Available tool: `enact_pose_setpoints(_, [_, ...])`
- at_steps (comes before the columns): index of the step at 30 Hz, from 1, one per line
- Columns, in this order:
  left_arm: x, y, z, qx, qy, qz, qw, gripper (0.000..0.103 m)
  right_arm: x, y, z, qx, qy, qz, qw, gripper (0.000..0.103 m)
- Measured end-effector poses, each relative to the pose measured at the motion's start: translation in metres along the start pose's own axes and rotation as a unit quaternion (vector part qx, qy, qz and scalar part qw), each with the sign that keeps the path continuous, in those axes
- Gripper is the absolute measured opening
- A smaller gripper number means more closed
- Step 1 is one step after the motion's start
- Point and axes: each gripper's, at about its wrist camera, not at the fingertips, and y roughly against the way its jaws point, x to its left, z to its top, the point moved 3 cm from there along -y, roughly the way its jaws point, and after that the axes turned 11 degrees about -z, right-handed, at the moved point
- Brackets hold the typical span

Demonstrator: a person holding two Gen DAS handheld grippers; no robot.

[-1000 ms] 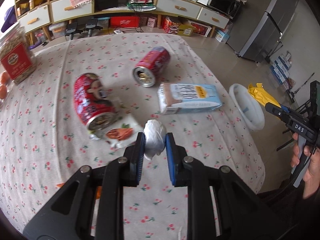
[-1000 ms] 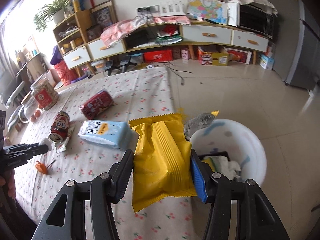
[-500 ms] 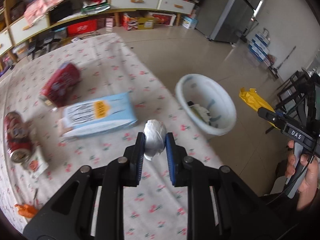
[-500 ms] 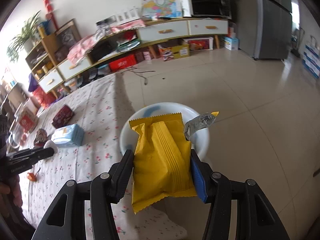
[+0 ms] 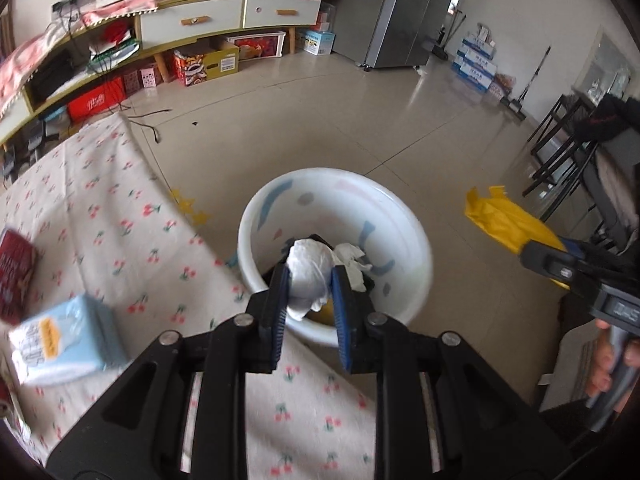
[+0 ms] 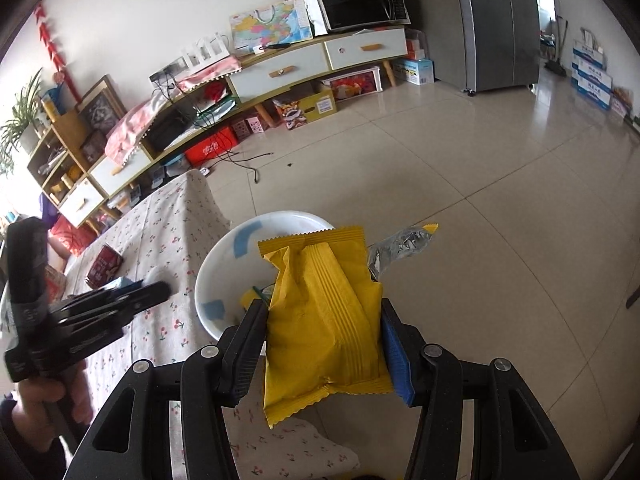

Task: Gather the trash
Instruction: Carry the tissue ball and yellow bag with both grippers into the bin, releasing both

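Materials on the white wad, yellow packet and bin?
White wad: crumpled tissue or paper, matte, soft creases. Yellow packet: plastic-film wrapper, slight sheen, serrated seal, silvery lining at the torn corner. Bin: smooth glossy white, probably plastic.

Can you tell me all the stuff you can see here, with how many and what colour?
paper ball: one, white, crumpled, pinched in the left tongs above the bin
snack wrapper: one, yellow with a silver torn end, pinched in the right tongs over the bin
bin: one, white with blue marks, on the floor by the table edge, some trash already inside
tissue pack: one, light blue, on the table
can: one, red, on the table past the tissue pack
tablecloth: one, white with cherry print
cabinet: one, long, white drawers, against the wall
fridge: one, grey
left tongs: black, blue pads, shut on the paper ball
right tongs: black, blue pad, shut on the snack wrapper
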Motion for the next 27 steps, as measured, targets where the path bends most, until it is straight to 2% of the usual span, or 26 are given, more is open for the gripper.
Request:
enact_pose_setpoints(3, [0.004, -0.009, 0.003, 0.003, 0.004, 0.001, 1.0000, 0.024, -0.001, 0.000, -0.001, 0.001, 0.001, -0.001, 1.000, 0.056])
enact_pose_setpoints(4, [0.005, -0.011, 0.003, 0.004, 0.003, 0.003, 1.0000, 0.029, -0.001, 0.000, -0.001, 0.001, 0.000, -0.002, 1.000, 0.056])
enact_pose_setpoints(6, [0.007, -0.014, 0.002, 0.013, 0.006, 0.013, 0.9998, 0.051, -0.003, -0.001, -0.001, 0.002, -0.002, -0.003, 1.000, 0.056])
enact_pose_setpoints(11, [0.011, -0.008, -0.003, 0.011, 0.014, 0.032, 0.9993, 0.069, -0.003, -0.003, 0.002, 0.004, -0.006, -0.006, 1.000, 0.056])
enact_pose_setpoints(16, [0.019, 0.009, -0.015, 0.013, 0.018, 0.051, 0.9985, 0.075, 0.007, -0.008, 0.005, 0.006, 0.004, -0.009, 1.000, 0.056])
enact_pose_setpoints(19, [0.024, 0.025, -0.023, 0.010, 0.009, 0.068, 0.9976, 0.083, 0.018, -0.014, 0.008, 0.009, 0.016, -0.009, 1.000, 0.056])
enact_pose_setpoints(27, [0.045, 0.064, -0.045, 0.011, 0.010, 0.096, 0.9952, 0.085, 0.046, -0.031, 0.015, 0.021, 0.047, -0.017, 0.999, 0.056])
